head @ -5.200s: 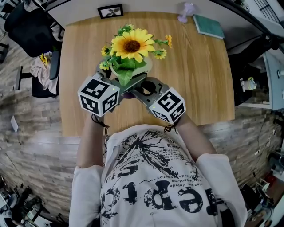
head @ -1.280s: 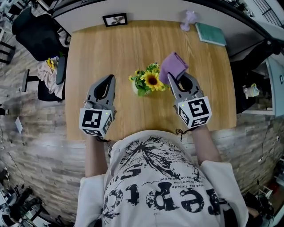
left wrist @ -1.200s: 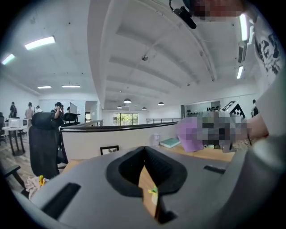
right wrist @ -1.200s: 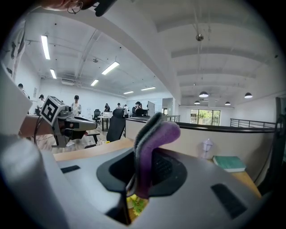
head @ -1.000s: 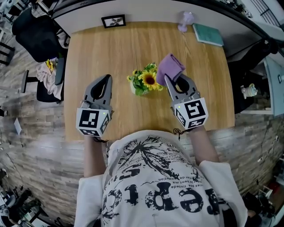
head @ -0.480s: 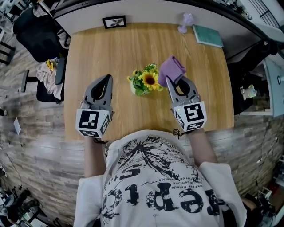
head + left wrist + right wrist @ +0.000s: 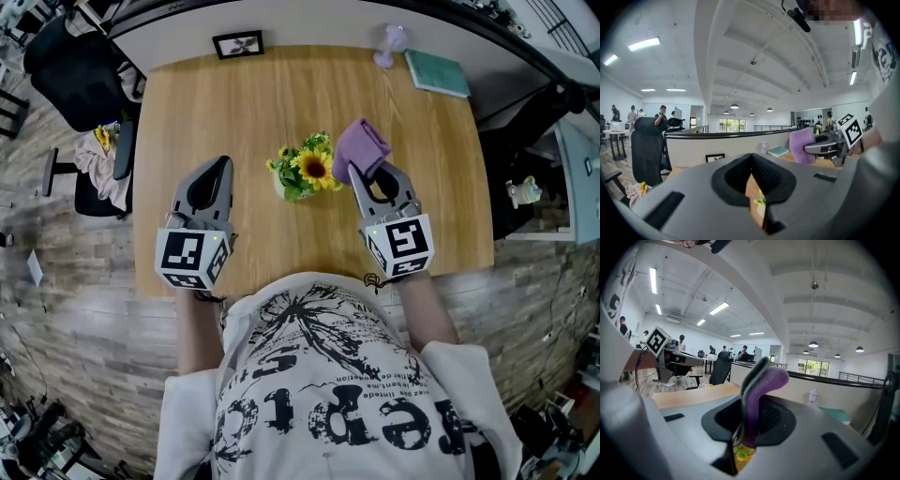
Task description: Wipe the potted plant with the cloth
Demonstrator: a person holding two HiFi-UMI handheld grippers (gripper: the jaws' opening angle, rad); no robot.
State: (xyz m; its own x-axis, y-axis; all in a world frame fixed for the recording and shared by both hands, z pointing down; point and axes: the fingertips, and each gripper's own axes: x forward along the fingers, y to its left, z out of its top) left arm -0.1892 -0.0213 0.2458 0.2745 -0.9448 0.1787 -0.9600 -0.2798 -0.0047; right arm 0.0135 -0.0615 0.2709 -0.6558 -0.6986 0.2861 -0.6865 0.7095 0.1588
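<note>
A small potted plant with a sunflower and green leaves stands mid-table. My right gripper is just to its right, shut on a folded purple cloth that sticks out past the jaws. In the right gripper view the cloth stands pinched between the jaws, with leaves showing below. My left gripper is held to the left of the plant, apart from it, shut and empty. In the left gripper view its jaws meet, with a bit of the plant seen through the gap and the cloth at right.
A framed picture stands at the table's back edge. A small lilac fan and a teal book lie at the back right. A black chair with clothes is off the table's left side. The wooden table ends near my body.
Much earlier both grippers were close together at the plant. Over the last second the grippers, plant and cloth have kept nearly still.
</note>
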